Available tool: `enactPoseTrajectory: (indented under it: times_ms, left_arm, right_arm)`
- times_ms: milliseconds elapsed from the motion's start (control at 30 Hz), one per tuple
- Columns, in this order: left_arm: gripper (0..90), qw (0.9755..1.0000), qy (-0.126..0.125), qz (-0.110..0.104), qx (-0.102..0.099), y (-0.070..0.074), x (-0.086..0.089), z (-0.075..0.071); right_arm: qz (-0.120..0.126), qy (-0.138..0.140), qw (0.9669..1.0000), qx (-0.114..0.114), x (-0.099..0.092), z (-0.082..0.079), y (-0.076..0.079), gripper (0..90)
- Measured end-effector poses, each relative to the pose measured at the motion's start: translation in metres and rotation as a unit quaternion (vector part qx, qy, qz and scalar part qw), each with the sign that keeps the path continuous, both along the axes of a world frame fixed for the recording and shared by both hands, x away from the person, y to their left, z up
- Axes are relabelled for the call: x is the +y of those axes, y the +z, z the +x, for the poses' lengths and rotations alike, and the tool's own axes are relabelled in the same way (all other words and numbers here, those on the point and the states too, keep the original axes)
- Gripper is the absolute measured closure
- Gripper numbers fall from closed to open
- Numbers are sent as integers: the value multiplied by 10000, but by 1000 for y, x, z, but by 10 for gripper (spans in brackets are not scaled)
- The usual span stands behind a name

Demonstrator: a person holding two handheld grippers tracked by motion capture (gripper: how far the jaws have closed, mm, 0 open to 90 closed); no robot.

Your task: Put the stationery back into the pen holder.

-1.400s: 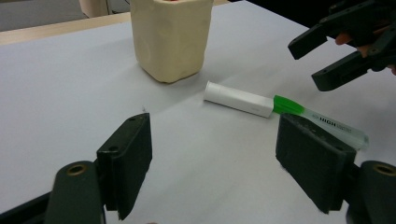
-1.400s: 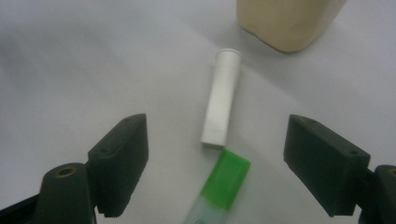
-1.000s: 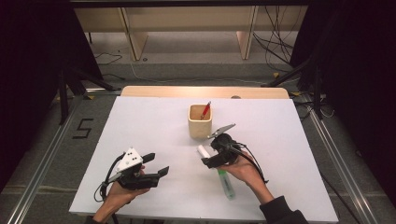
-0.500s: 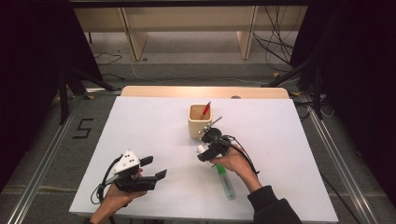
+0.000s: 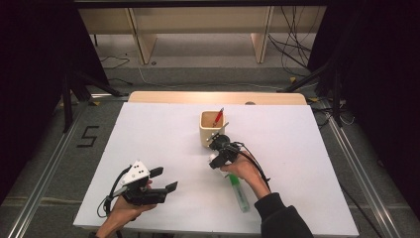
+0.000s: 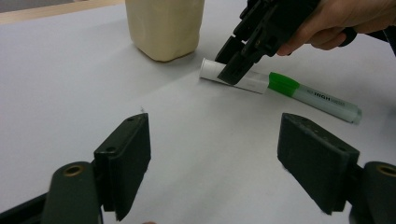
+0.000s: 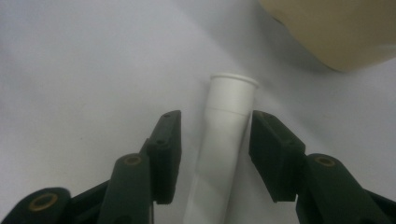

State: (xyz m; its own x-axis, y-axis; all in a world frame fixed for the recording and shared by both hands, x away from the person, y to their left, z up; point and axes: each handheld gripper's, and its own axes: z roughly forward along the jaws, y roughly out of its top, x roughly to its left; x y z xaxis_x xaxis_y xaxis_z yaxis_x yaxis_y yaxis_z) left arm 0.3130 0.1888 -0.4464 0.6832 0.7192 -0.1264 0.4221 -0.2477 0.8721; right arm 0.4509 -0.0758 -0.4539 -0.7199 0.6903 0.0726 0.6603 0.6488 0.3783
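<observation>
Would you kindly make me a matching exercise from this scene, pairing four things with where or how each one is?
Things:
1. marker
2. cup
3. red pen
4. left gripper

States:
A. held above the table, jaws wide apart
B. standing inside the cup
C. lying flat on the table between the right gripper's jaws
D. upright near the table's middle

Pairs: 1-C, 2-D, 3-B, 4-A

A lab recording rig: white table (image 5: 148, 144) amid black curtains (image 5: 29, 59), floor rails (image 5: 44, 178), loose cables (image 5: 292, 49), taped "5" (image 5: 89, 136).
</observation>
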Motion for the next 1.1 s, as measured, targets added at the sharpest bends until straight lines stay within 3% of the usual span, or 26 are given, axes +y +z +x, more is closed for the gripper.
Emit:
enactPoseTrajectory:
  times_ms: [433, 800, 1100]
  left_arm:
    - [252, 10000, 25, 16, 27, -2, 0, 1]
    - [252, 10000, 18, 38, 55, -4, -1, 2]
    - [254, 10000, 48, 27, 17, -4, 0, 2]
  right_arm:
    - [-201, -87, 9997, 74, 3, 3, -7, 616]
    - [-297, -237, 9993, -34, 5, 2, -7, 679]
    - [-23, -220, 9995, -228, 3, -1, 0, 683]
